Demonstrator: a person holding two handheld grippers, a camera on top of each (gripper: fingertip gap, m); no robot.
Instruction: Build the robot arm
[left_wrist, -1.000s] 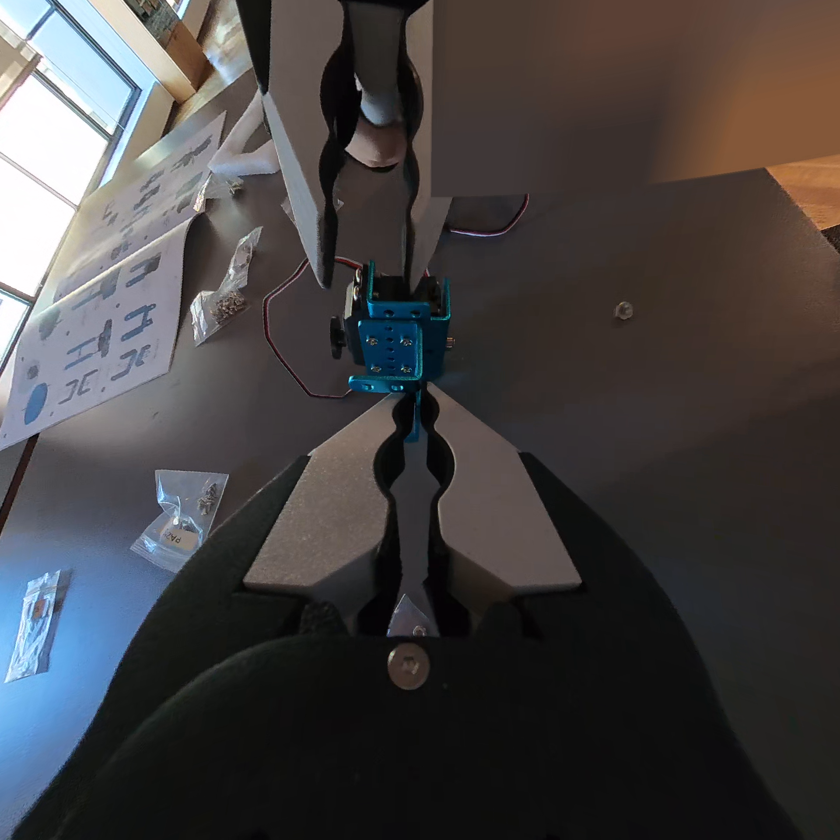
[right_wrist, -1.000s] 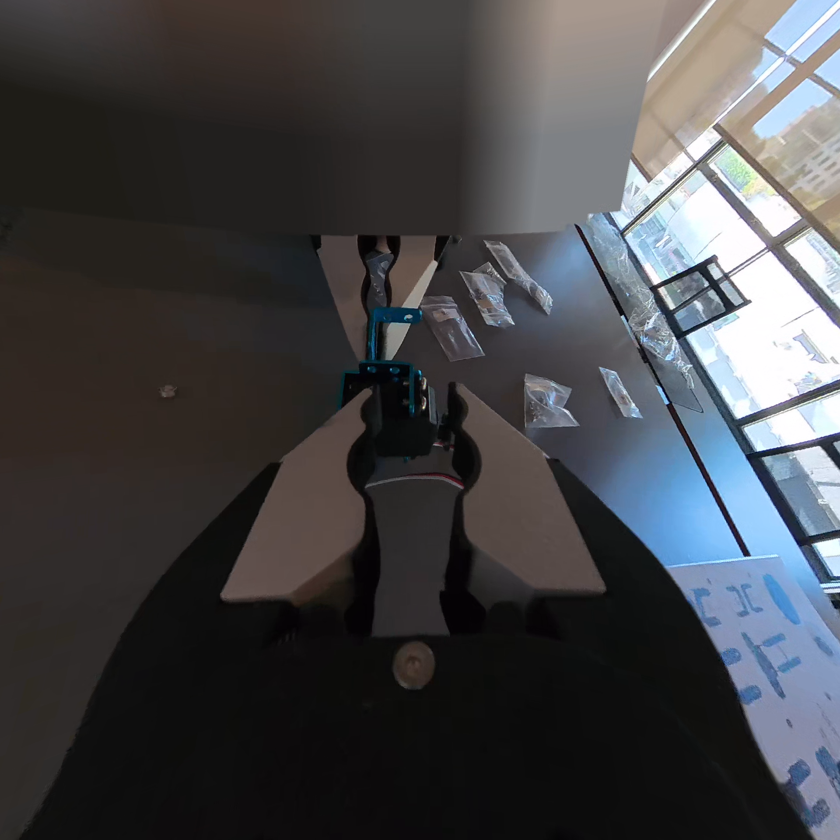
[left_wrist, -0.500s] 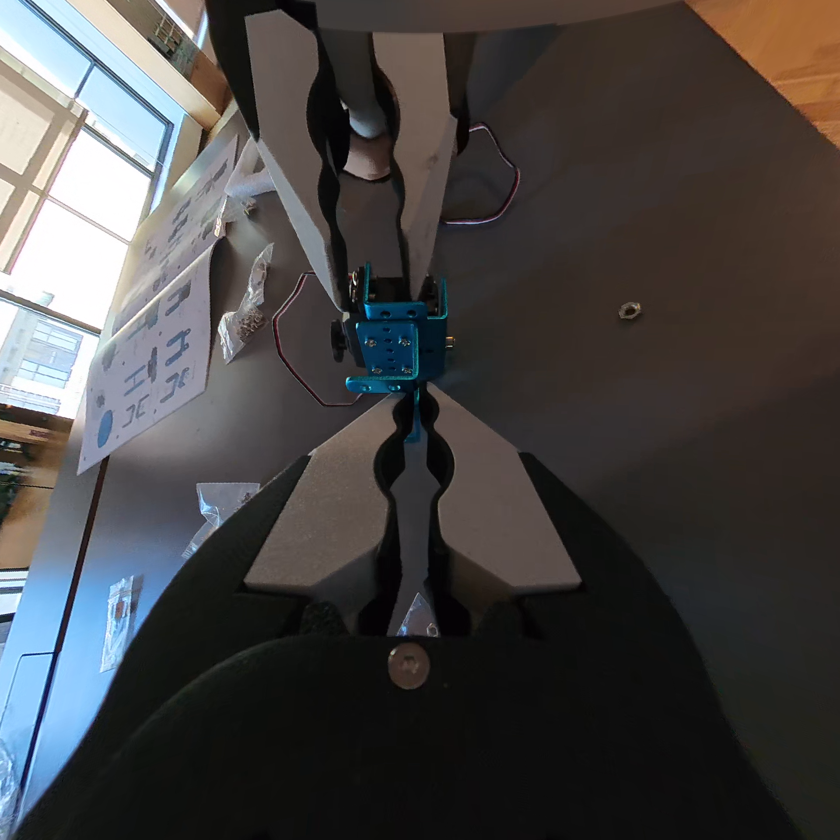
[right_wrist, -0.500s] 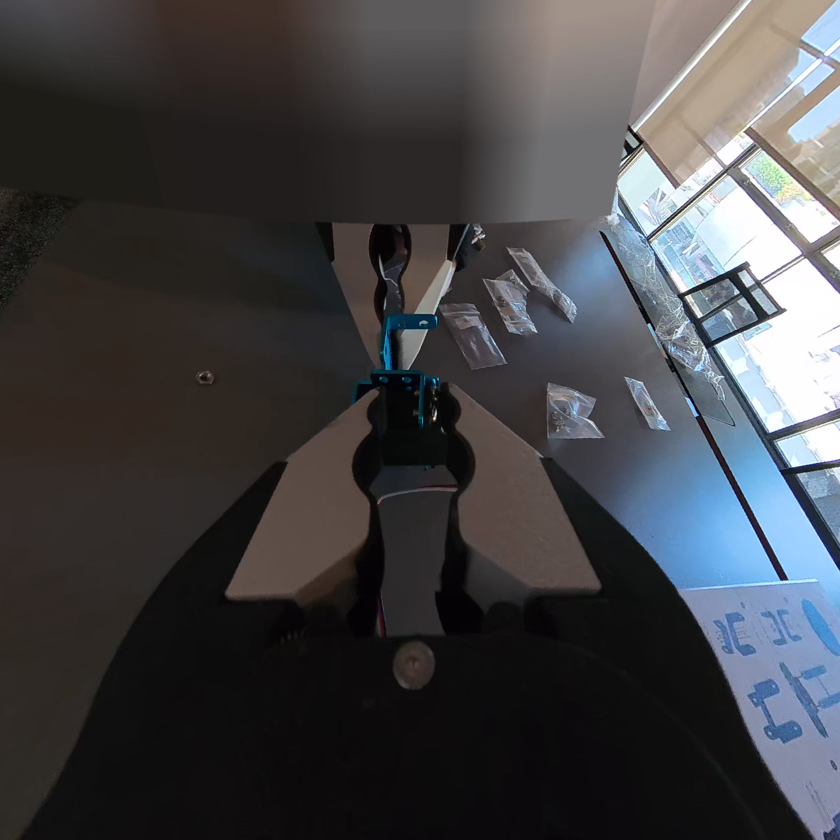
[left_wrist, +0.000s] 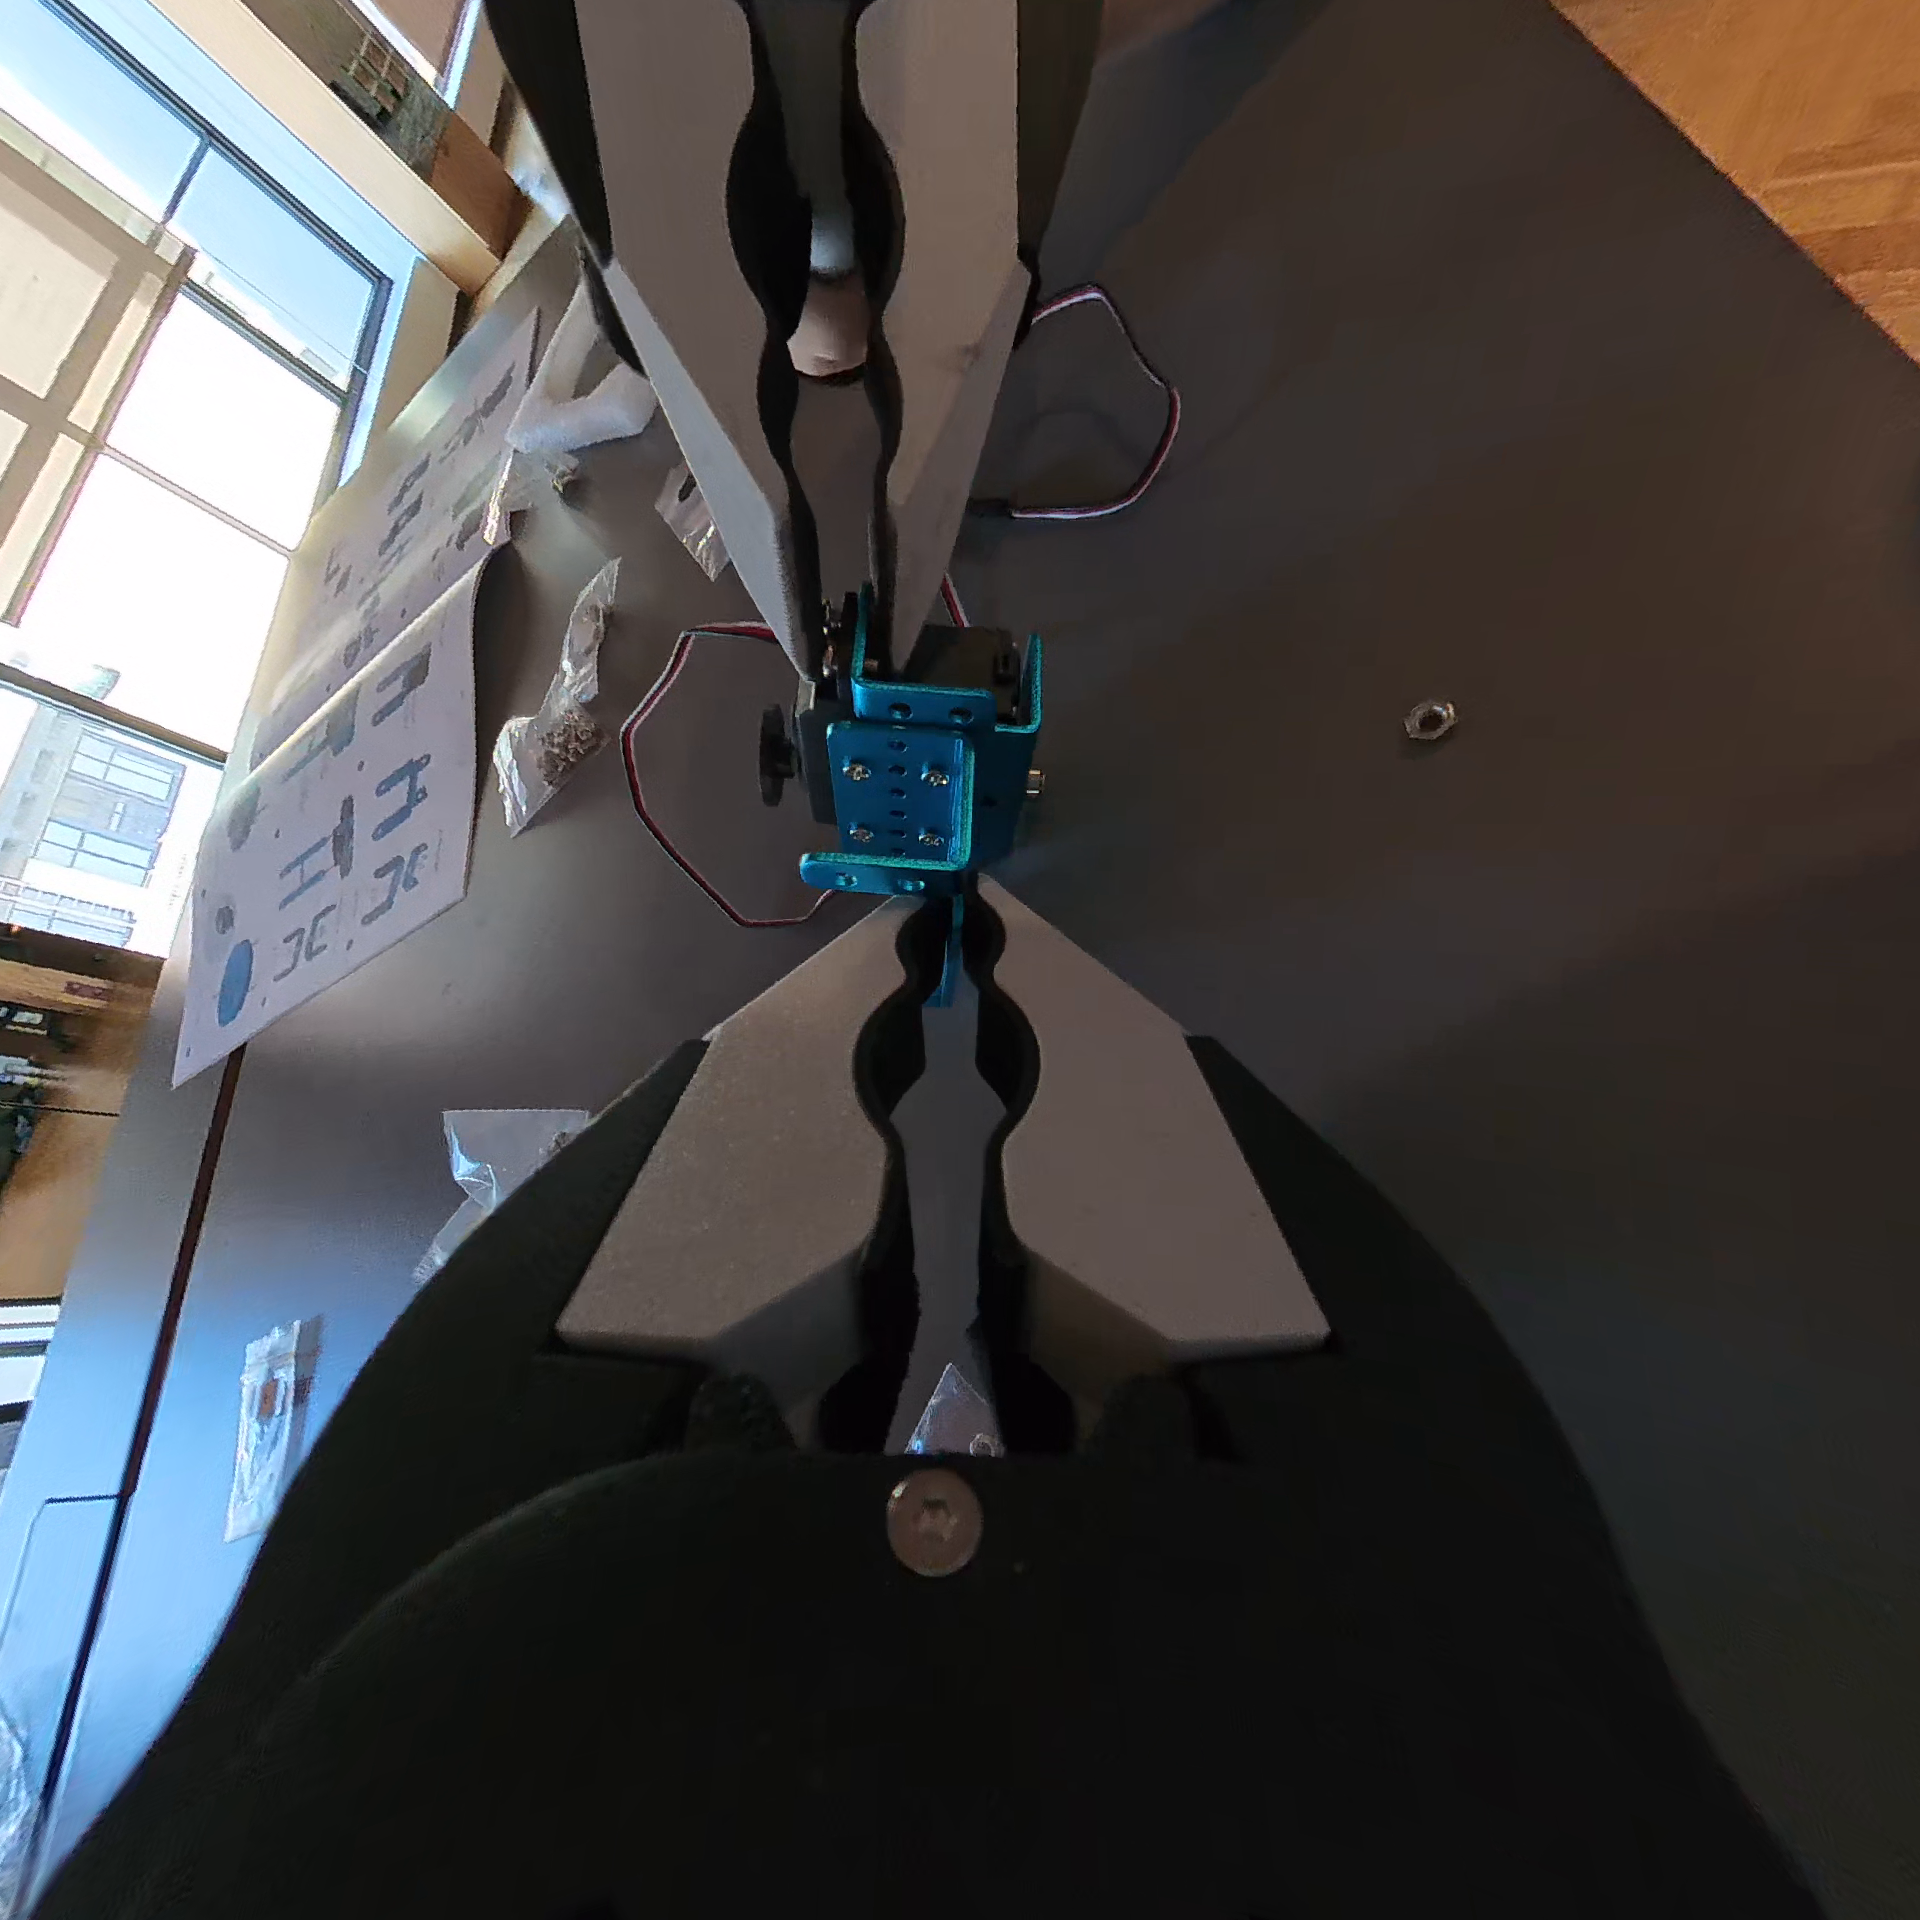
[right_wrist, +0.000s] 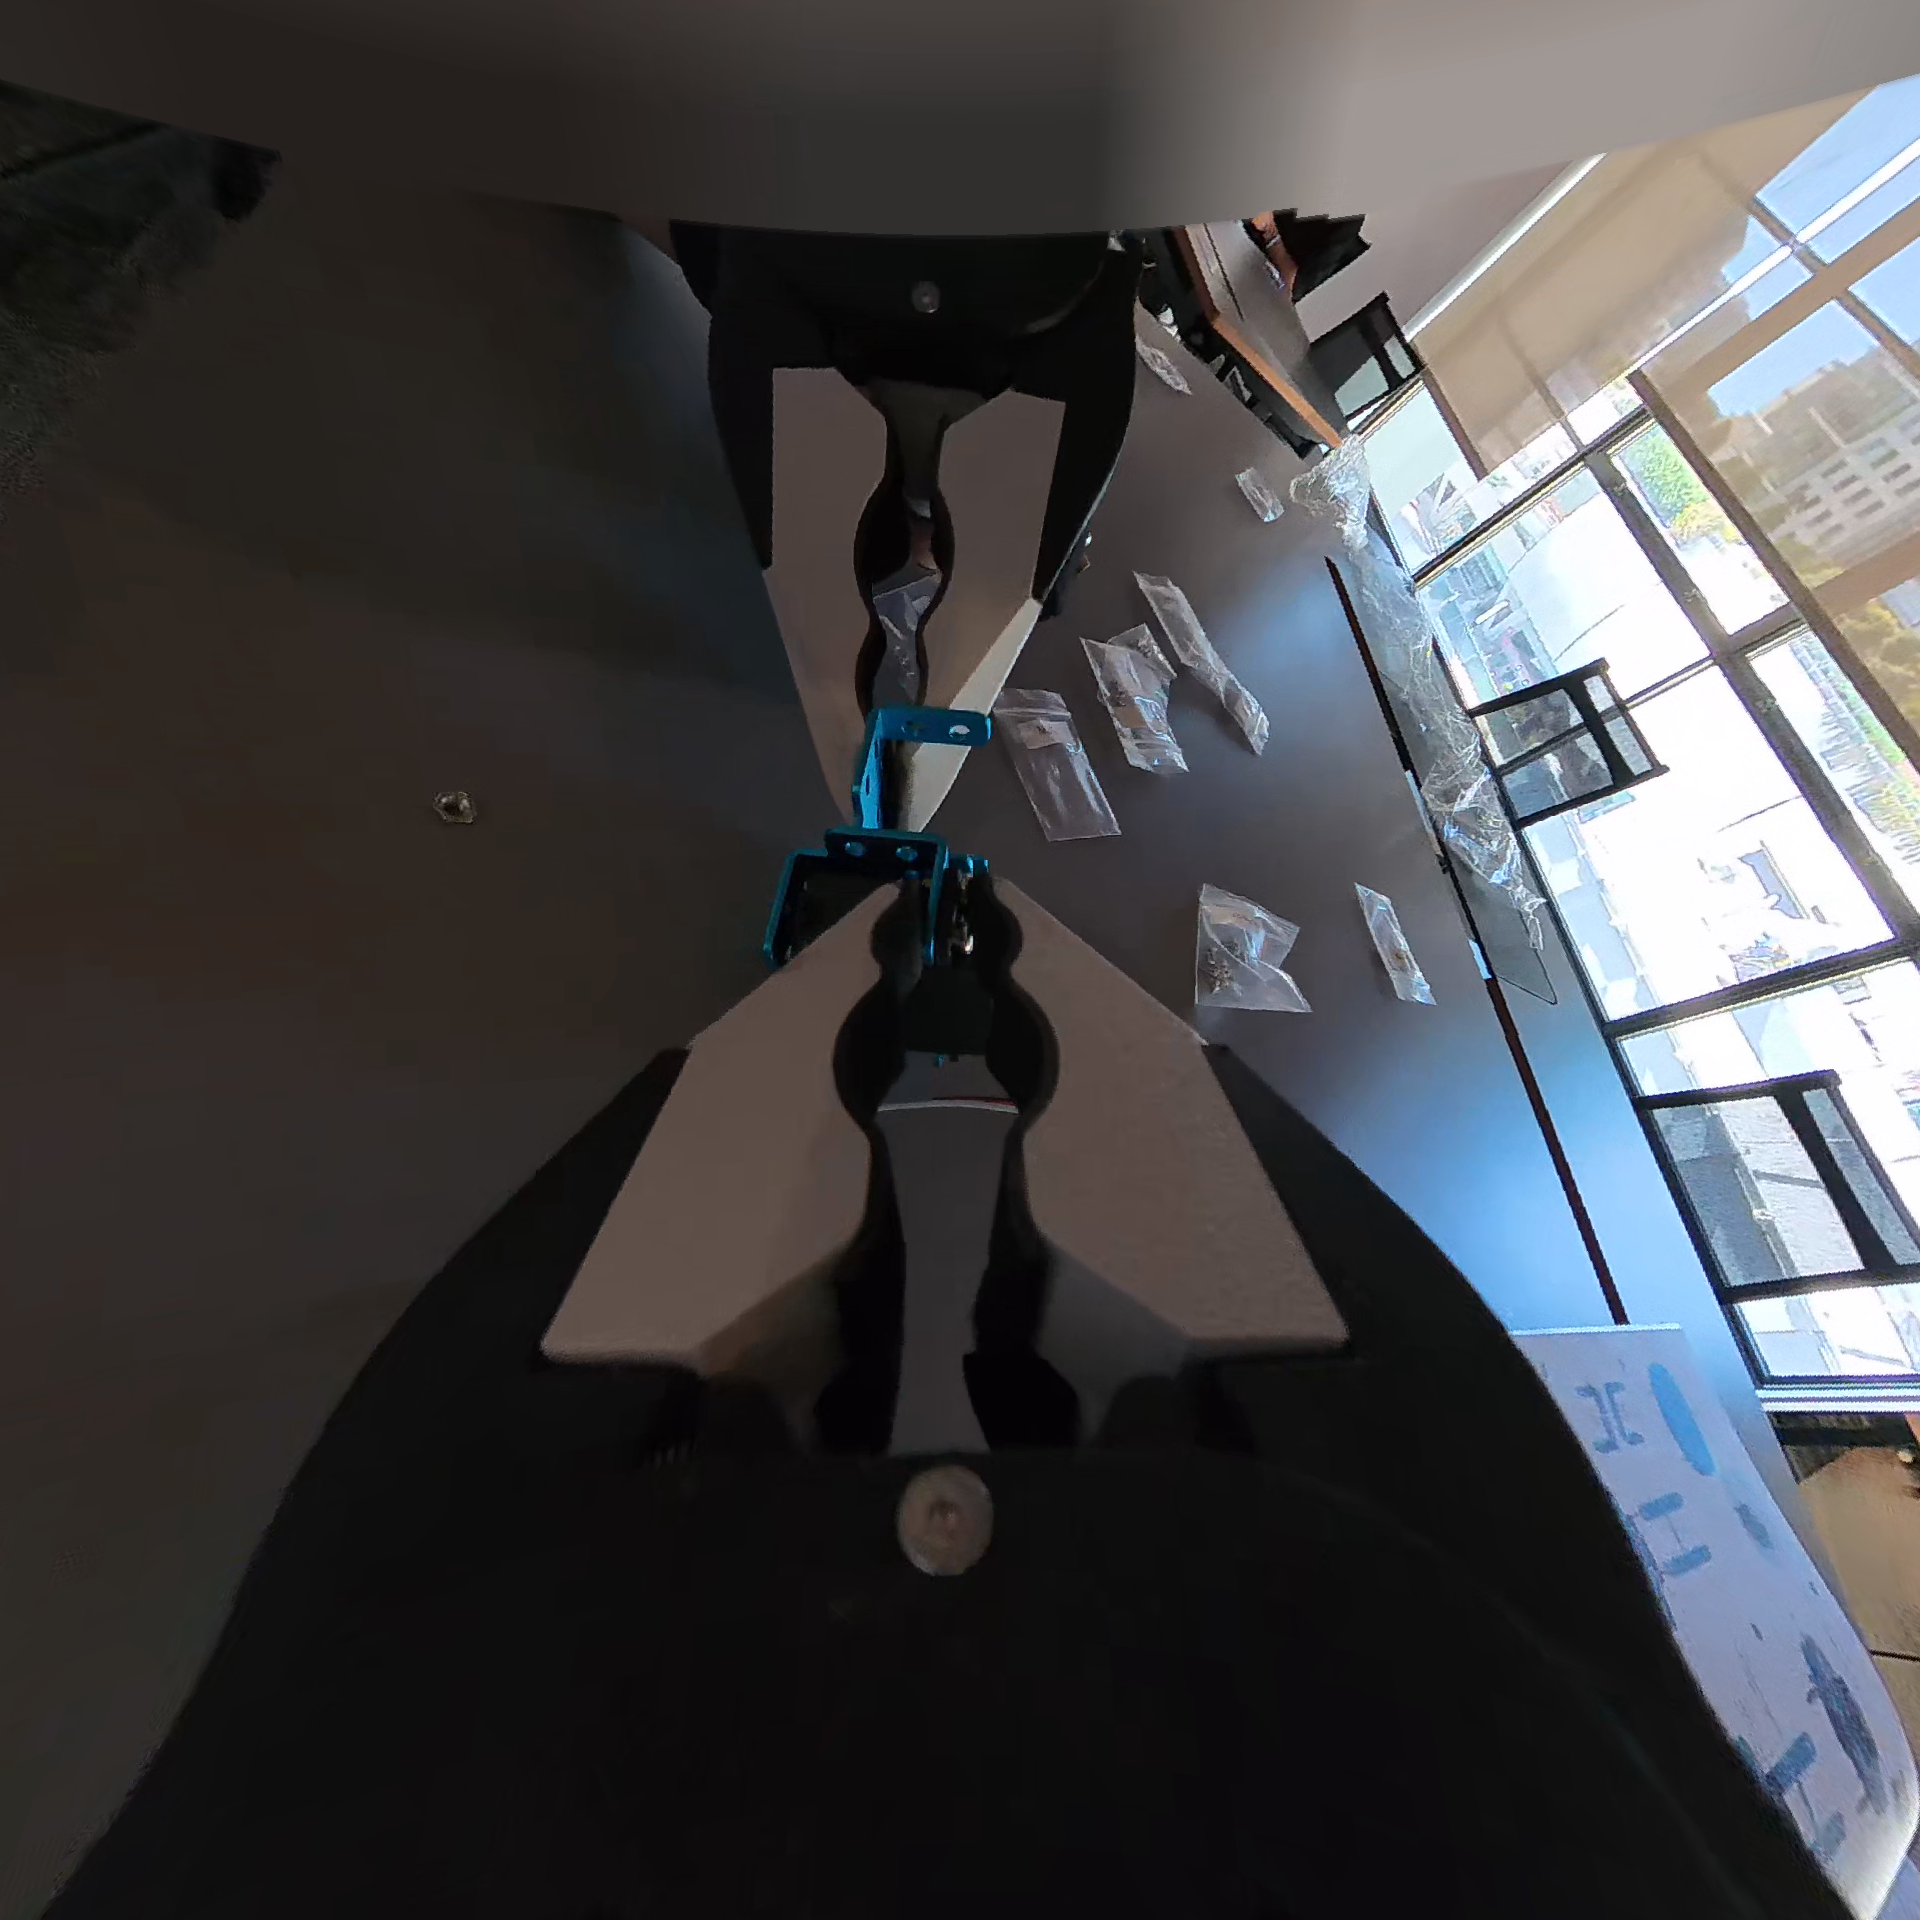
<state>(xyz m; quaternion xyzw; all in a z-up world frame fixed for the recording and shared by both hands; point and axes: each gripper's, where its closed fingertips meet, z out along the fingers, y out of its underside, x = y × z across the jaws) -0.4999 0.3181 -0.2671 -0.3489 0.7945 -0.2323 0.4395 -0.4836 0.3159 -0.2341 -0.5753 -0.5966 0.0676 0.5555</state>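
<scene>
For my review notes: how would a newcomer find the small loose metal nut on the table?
Start at the dark table, then the blue bracket assembly held between the two tools. The nut lies alone on bare tabletop on the side away from the windows. Unlike the bagged hardware near the printed sheet, it is unbagged and silvery.

Blue bracket (left_wrist: 902, 800), black servo (right_wrist: 943, 1003), dark grey table (left_wrist: 1455, 1039).
</scene>
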